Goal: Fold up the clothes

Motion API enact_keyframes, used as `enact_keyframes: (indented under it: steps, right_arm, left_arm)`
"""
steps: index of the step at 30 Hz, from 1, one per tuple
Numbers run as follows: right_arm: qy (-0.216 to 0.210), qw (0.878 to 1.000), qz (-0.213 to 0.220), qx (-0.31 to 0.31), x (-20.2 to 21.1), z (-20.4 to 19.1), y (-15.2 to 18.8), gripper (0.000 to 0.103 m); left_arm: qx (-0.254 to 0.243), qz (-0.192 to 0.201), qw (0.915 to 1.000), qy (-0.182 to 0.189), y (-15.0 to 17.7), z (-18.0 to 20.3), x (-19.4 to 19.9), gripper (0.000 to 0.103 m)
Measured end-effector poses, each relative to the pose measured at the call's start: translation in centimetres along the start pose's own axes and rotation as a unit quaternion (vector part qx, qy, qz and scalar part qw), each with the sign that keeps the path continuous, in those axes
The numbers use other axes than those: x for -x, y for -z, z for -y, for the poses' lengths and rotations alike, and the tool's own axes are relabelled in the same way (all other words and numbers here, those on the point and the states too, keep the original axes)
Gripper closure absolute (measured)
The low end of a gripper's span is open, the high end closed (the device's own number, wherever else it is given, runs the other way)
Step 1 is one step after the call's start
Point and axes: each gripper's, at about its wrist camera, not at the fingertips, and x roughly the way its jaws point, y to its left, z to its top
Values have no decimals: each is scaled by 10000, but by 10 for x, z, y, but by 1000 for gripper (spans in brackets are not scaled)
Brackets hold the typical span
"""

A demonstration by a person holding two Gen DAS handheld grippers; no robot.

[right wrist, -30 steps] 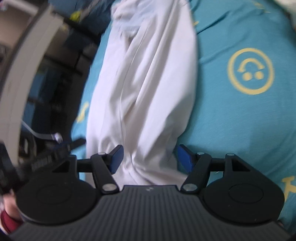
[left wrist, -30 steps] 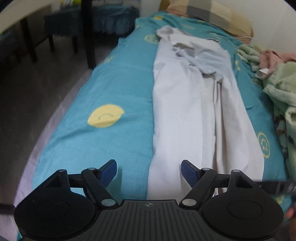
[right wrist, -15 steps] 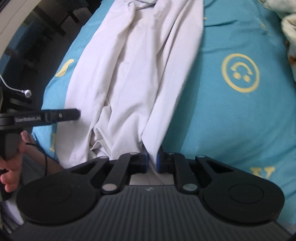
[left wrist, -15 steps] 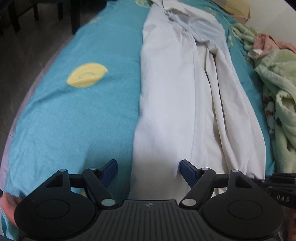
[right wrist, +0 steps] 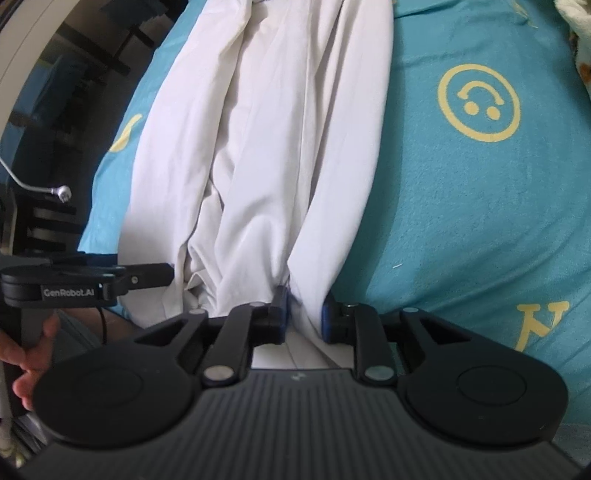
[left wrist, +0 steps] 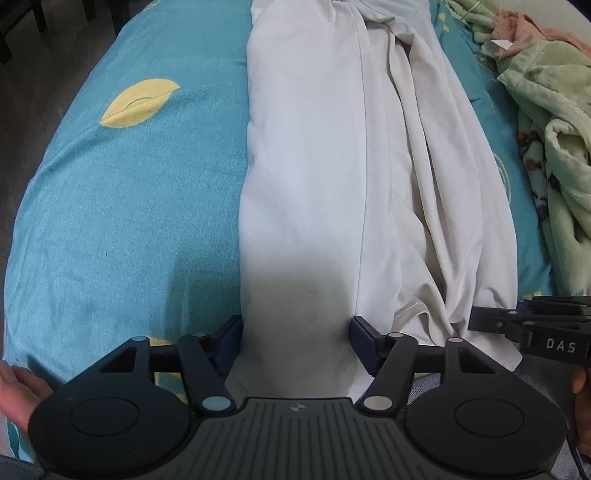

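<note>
A long white garment [left wrist: 314, 184] lies lengthwise down a teal bed sheet [left wrist: 129, 221], its near hem at the bed's front edge. My left gripper [left wrist: 295, 332] is open, and its blue fingers straddle the left part of that hem with cloth lying between them. In the right wrist view the same garment [right wrist: 258, 129] is bunched into folds. My right gripper [right wrist: 303, 310] is shut on the right fold of the hem. The right gripper's black body [left wrist: 517, 325] shows at the garment's right corner in the left wrist view. The left gripper [right wrist: 110, 280] shows side-on in the right wrist view.
A crumpled green blanket [left wrist: 554, 147] and a pink cloth [left wrist: 524, 29] lie along the bed's right side. Dark floor [left wrist: 37, 74] and dark furniture legs [right wrist: 122, 55] are off the bed's left edge. A hand [left wrist: 18, 391] holds the left gripper. Yellow smiley prints [right wrist: 478, 103] mark the sheet.
Both grippers have come down to the garment's near hem. The right gripper, open a second ago, has shut on the right fold. The left gripper has stayed open and moved over the left hem.
</note>
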Motion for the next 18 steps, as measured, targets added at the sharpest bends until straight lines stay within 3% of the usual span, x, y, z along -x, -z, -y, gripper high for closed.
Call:
enact_keyframes:
  steps: [5, 7, 9, 12, 18]
  right_arm:
    - [335, 9987, -73, 376, -2, -13, 1, 80]
    - [565, 9970, 0, 528, -1, -20, 3, 84]
    - [732, 9950, 165, 652, 2, -28, 9, 89]
    - [644, 9954, 504, 504, 23, -28, 13, 91]
    - [21, 9888, 1491, -51, 95, -20, 9, 92]
  left_arm:
    - [-125, -51, 9999, -73, 5, 7, 4, 63]
    - [-157, -68, 9998, -60, 7, 9, 6, 83]
    - [-39, 75, 9998, 166, 8, 6, 21, 92]
    - [186, 393, 9978, 509, 10, 0, 51, 95]
    - [618, 1042, 9857, 1173, 12, -10, 112, 95]
